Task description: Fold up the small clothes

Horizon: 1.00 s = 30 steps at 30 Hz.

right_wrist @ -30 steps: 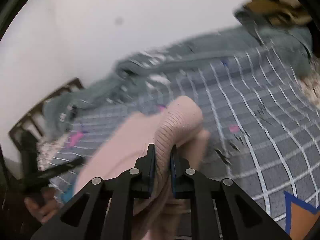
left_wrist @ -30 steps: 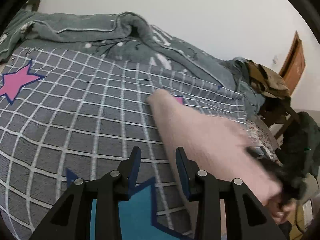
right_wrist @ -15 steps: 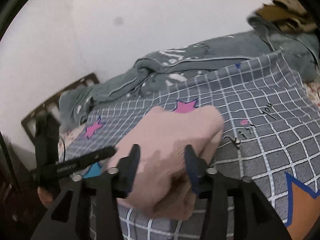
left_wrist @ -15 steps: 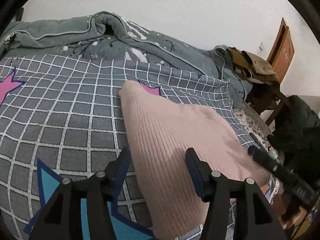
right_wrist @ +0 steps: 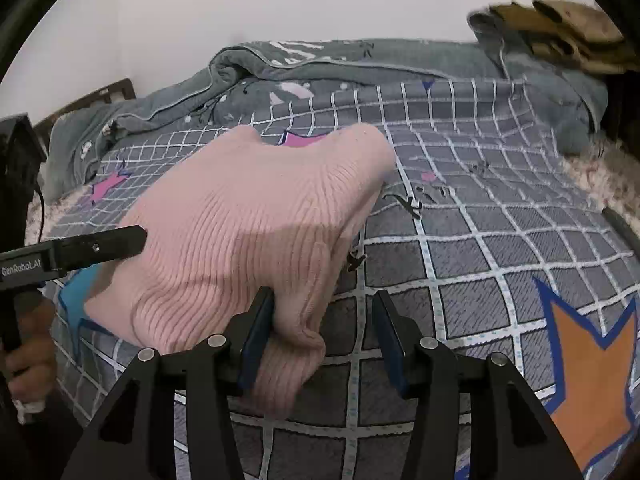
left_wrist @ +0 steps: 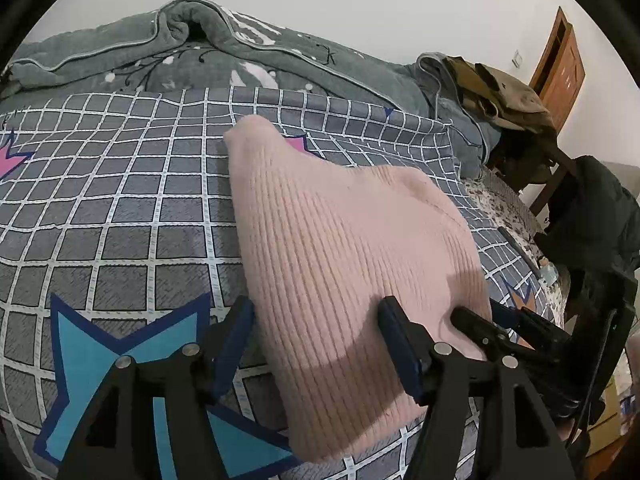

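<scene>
A pink ribbed knit garment lies folded flat on the grey checked bedsheet. My left gripper is open, its jaws straddling the garment's near left edge. In the right wrist view the same garment lies ahead and to the left. My right gripper is open, with the garment's bunched near corner between its jaws, against the left finger. The left gripper's finger reaches in from the left. The right gripper's fingers show at the garment's right edge.
A rumpled grey quilt lies along the far side of the bed by the wall. A chair with tan clothes and a dark jacket stand at the right. A wooden door is behind. The bed's headboard is at far left.
My right gripper let go of the pink garment and opened wide. The garment dropped flat onto the sheet. My left gripper opened wider and moved up to the garment's edge.
</scene>
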Each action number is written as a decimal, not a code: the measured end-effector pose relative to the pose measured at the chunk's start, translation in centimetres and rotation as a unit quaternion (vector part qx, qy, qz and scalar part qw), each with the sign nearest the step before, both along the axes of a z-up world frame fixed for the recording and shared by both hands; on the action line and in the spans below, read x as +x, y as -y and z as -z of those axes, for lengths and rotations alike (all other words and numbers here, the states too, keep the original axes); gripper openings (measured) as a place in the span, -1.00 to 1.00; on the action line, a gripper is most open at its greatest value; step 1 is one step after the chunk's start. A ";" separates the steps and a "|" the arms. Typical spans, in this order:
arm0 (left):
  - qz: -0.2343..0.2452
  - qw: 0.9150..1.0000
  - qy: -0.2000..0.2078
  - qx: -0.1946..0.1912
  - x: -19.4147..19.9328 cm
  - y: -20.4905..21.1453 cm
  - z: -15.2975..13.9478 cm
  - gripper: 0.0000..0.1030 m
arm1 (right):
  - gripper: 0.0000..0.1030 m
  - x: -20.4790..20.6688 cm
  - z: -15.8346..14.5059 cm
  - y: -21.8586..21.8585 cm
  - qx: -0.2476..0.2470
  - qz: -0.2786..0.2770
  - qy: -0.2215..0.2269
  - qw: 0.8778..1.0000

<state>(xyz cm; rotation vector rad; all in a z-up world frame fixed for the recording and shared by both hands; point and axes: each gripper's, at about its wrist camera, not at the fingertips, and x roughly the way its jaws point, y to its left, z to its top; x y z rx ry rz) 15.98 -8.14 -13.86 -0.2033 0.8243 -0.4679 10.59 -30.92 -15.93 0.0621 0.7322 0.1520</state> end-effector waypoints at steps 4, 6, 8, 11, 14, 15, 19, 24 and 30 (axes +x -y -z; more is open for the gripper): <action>-0.004 1.000 -0.007 -0.017 0.6 -0.7 -0.2 0.27 | -0.05 0.8 -1.1 1.0 0.054 -0.008 0.003 0.999; -0.005 1.000 -0.010 -0.025 1.2 -1.0 -0.4 0.28 | -0.05 2.0 -1.8 1.0 0.076 -0.010 0.002 0.997; -0.010 0.999 -0.014 -0.030 1.9 -1.1 -0.6 0.28 | -0.05 3.2 -2.4 0.9 0.083 -0.003 -0.004 0.997; -0.017 0.999 -0.019 -0.030 3.3 -0.8 -0.8 0.28 | -0.02 5.5 -2.4 0.8 0.092 0.004 -0.034 0.995; -0.024 0.999 -0.030 -0.032 5.0 -0.6 -0.7 0.28 | 0.05 7.8 -2.4 0.8 0.086 -0.001 -0.061 0.994; -0.027 0.998 -0.036 -0.034 5.5 -0.6 -0.6 0.28 | 0.09 8.5 -2.4 0.8 0.079 -0.002 -0.067 0.995; -0.039 0.995 -0.071 -0.054 7.6 -0.9 0.5 0.28 | 0.28 10.1 -0.8 1.9 0.105 -0.004 -0.088 0.991; -0.044 0.992 -0.092 -0.077 8.9 -0.8 1.6 0.04 | 0.28 10.8 0.5 2.9 0.146 -0.019 -0.100 0.984; -0.048 0.995 -0.059 -0.069 8.2 -0.7 1.0 -0.31 | -0.02 11.4 0.8 2.8 0.199 -0.040 -0.107 0.973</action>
